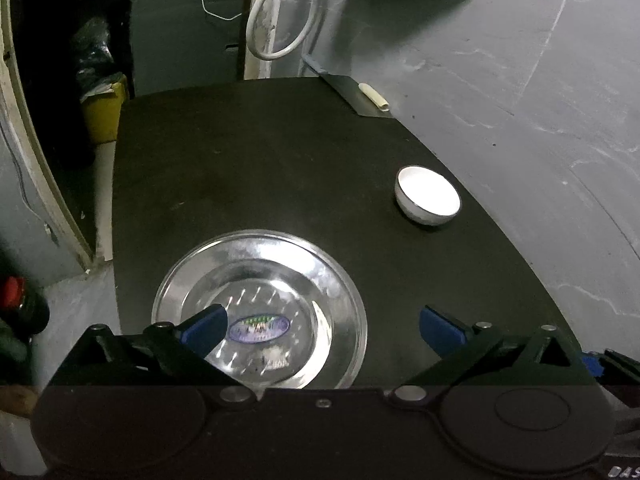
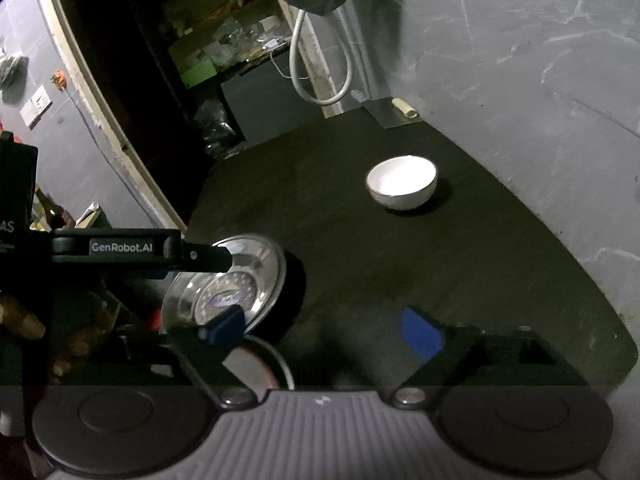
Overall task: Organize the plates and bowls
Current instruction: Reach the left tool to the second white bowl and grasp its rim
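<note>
A shiny steel plate (image 1: 260, 304) with a blue sticker lies on the dark table (image 1: 260, 168) near its front left. My left gripper (image 1: 320, 326) is open just above it, the left blue pad over the plate's middle, the right pad past its right rim. A white bowl (image 1: 427, 195) stands upright at the far right. In the right wrist view the plate (image 2: 236, 280) is at the left, under the left gripper's finger, and the bowl (image 2: 402, 182) is ahead. My right gripper (image 2: 324, 330) is open and empty above the table's front.
A grey wall (image 1: 520, 100) borders the table on the right. A flat metal sheet with a small white roll (image 1: 374, 96) lies at the far right corner. A white cable loop (image 1: 280, 12) hangs behind. A yellow bin (image 1: 102, 112) stands left, beyond the table edge.
</note>
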`<action>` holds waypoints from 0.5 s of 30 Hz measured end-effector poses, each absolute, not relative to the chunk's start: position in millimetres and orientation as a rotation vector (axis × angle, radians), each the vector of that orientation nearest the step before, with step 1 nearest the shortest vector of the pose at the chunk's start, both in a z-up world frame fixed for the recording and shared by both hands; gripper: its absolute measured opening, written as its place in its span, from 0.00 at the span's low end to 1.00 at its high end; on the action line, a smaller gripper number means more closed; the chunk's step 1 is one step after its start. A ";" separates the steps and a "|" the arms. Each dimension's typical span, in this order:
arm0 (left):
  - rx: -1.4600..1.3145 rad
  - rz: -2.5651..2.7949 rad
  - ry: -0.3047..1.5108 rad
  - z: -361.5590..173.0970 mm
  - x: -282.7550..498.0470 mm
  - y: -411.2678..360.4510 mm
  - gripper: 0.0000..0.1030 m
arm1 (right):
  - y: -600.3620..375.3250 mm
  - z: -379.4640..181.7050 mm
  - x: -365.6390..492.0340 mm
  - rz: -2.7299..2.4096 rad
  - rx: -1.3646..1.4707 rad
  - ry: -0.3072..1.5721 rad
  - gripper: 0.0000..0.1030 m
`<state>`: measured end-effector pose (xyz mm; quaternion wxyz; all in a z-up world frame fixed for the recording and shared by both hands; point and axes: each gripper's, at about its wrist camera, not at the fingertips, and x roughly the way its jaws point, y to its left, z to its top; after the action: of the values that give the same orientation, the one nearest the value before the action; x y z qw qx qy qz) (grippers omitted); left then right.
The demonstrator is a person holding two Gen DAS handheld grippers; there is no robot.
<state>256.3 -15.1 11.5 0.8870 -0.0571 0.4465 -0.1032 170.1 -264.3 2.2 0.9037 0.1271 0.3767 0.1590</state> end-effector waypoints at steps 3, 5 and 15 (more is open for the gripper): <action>-0.117 -0.210 0.937 8.9 266.9 -19.3 0.99 | -271.1 -0.4 181.5 0.321 0.274 0.781 0.99; -0.118 -0.208 0.945 6.8 276.1 -22.1 0.99 | -276.2 -2.3 190.0 0.321 0.285 0.779 1.00; -0.110 -0.187 0.980 -9.4 328.5 -42.0 0.99 | -295.6 -20.7 243.6 0.292 0.290 0.808 1.00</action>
<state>328.5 -42.0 -9.4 0.8766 -0.0528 0.4698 -0.0894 243.6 -295.6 -20.7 0.8990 0.1401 0.3901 0.1411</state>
